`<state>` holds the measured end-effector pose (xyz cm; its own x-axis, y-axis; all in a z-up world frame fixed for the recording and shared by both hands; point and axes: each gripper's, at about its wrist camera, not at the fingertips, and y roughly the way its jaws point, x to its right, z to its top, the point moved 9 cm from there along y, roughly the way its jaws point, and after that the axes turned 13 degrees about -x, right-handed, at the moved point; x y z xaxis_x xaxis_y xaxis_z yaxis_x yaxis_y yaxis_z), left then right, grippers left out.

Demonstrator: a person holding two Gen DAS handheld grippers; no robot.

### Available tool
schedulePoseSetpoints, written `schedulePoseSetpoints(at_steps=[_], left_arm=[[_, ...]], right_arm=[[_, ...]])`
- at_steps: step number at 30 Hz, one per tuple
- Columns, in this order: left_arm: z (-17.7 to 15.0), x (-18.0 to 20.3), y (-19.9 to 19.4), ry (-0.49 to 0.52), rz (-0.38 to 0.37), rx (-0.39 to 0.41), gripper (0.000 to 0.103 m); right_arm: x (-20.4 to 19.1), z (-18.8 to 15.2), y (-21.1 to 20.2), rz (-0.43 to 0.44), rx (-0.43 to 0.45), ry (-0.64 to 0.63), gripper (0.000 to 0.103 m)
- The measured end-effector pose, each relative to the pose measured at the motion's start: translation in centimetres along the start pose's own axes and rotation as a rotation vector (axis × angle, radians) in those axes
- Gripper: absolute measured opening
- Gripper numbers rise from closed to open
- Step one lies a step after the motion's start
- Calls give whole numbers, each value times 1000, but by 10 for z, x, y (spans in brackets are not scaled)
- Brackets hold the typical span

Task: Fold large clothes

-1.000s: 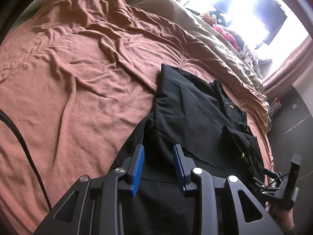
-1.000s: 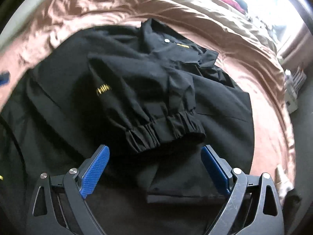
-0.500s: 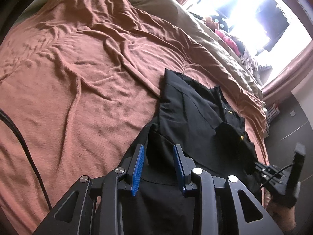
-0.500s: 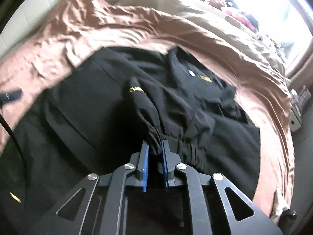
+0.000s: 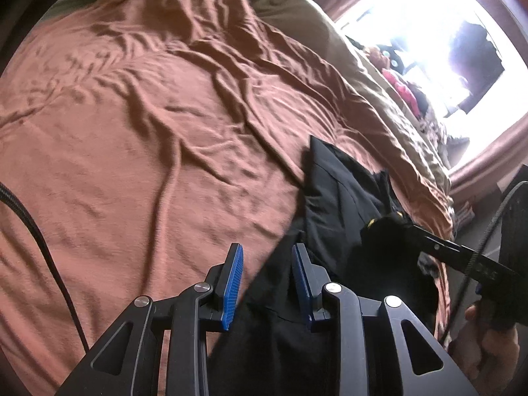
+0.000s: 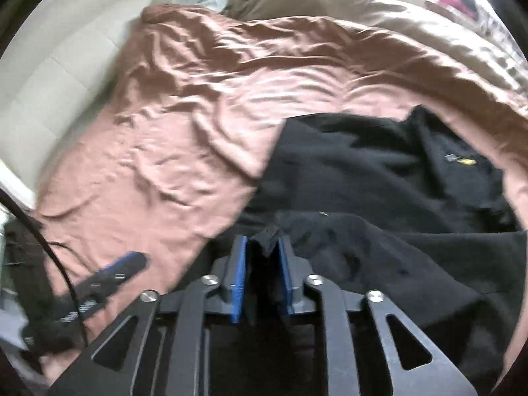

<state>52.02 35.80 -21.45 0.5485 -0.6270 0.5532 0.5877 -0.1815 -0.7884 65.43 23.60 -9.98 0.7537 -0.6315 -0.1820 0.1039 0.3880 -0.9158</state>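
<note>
A black jacket (image 5: 336, 198) with yellow lettering lies spread on a brown blanket (image 5: 148, 148). In the right wrist view the jacket (image 6: 363, 171) fills the right half, and its sleeve (image 6: 330, 241) is drawn across the body. My right gripper (image 6: 263, 246) grips the bunched end of that sleeve; its jaws are opening, with the cloth still between the pads. Seen from the left wrist, the right gripper (image 5: 415, 231) holds the sleeve (image 5: 379, 234) lifted off the jacket. My left gripper (image 5: 267, 254) hovers over the jacket's left edge, pads apart, pressing nothing. It shows blurred as the left gripper (image 6: 125, 262).
A beige duvet (image 5: 330, 43) lies along the far side of the bed, under a bright window (image 5: 429, 33). A black cable (image 5: 43, 247) crosses the blanket on the left. A person's hand (image 5: 488, 346) holds the right gripper. A pale wall (image 6: 49, 82) borders the bed.
My right gripper went from wide open to shut on the sleeve's cuff, then carried it up and leftward across the jacket. The left gripper drifted toward the jacket's left edge.
</note>
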Motion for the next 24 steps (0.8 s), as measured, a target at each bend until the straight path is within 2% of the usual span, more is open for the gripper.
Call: schedulePoseSetpoints(at_steps=[2,3,7,10,17,21,22,23,24], left_arm=[[2,-6,-2,-19,1,3,32],[3,-9,-2,-25,3,5,32],[7,-19,-6,-61,4,16,32],[5,-20,-5,-63,7,12,32],[-10,16,10,44,20,-33,33],[-23,41,24,126,30,-67,33],[-27,48,29,149,35,-75,37],[-30,52,33,168,45,-81,52],[-33,58,38,191,62,-86,60]], right_arm=[[-1,-3,-5,43,10,1,76],[-1,-5,-7,50,22,-3,82],[10,-20,-27,74,65,11,83],[46,-44,-51,-22,133,70,83],[155,-130,-80,-78,228,324,83],[207,-177,-86,-78,274,467,83],[222,-191,-87,-74,289,510,83],[238,-205,-88,-63,309,557,83],[248,-218,-89,-52,328,597,83]])
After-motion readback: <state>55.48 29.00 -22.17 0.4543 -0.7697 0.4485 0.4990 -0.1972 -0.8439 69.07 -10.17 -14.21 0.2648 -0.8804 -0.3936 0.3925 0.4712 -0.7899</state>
